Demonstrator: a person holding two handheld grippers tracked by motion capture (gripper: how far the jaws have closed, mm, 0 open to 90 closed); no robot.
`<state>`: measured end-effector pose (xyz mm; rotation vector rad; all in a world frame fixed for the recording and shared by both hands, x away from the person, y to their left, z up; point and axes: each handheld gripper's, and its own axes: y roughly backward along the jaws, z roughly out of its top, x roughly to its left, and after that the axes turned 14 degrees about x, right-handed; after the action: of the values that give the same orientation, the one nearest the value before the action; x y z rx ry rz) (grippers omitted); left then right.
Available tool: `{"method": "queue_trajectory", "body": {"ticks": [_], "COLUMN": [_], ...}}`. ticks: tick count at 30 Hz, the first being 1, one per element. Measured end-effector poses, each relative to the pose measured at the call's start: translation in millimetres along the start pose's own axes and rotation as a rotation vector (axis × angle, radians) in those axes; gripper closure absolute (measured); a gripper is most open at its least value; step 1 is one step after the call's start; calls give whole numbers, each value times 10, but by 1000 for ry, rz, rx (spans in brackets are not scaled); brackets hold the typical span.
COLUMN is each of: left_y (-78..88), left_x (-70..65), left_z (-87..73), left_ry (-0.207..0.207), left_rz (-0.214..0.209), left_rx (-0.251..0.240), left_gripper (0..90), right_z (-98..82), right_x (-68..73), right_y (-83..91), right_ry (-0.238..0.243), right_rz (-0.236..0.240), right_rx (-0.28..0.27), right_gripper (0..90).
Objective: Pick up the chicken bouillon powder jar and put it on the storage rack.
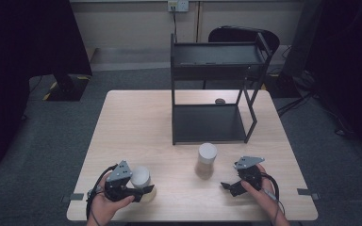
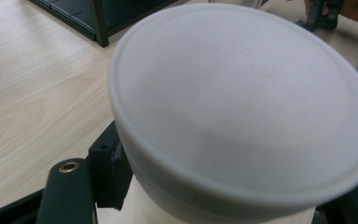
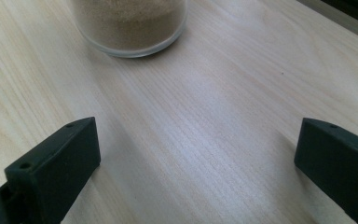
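On the pale wooden table (image 1: 136, 117), at seven o'clock, my left gripper (image 1: 143, 190) squeezes a white-lidded glass jar (image 1: 141, 181) low on its slippery, breakable side, while my right gripper (image 1: 225, 185) waits wide apart.

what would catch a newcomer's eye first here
The black two-shelf rack at the table's far side stands out first. Nearer, a white-lidded jar of brown powder stands mid-table ahead of the open right gripper, while the left gripper clamps a second white-lidded jar at the near-left edge.
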<state>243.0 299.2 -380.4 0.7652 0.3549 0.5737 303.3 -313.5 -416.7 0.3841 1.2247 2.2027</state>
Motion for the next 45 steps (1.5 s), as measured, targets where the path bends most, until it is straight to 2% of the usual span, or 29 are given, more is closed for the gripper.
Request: {"method": "queue_trajectory", "body": {"ticks": [6, 15, 25, 37, 45], "left_y": [7, -6, -25, -17, -34], "left_x": [-19, 24, 75, 93, 139], "left_z": [92, 222, 419, 748, 918], "left_ry": [5, 23, 22, -14, -7], "left_rz": [15, -9, -37, -38, -60], "left_rx": [22, 5, -15, -18, -34], "left_gripper": [333, 341, 344, 345, 346], "right_z": [0, 0, 0, 0, 0], "right_x": [0, 0, 0, 0, 0], "right_y": [0, 0, 0, 0, 0], "right_ry": [0, 0, 0, 0, 0], "right_rz": [0, 0, 0, 0, 0], "right_rx": [0, 0, 0, 0, 0], "right_gripper": [0, 0, 0, 0, 0]}}
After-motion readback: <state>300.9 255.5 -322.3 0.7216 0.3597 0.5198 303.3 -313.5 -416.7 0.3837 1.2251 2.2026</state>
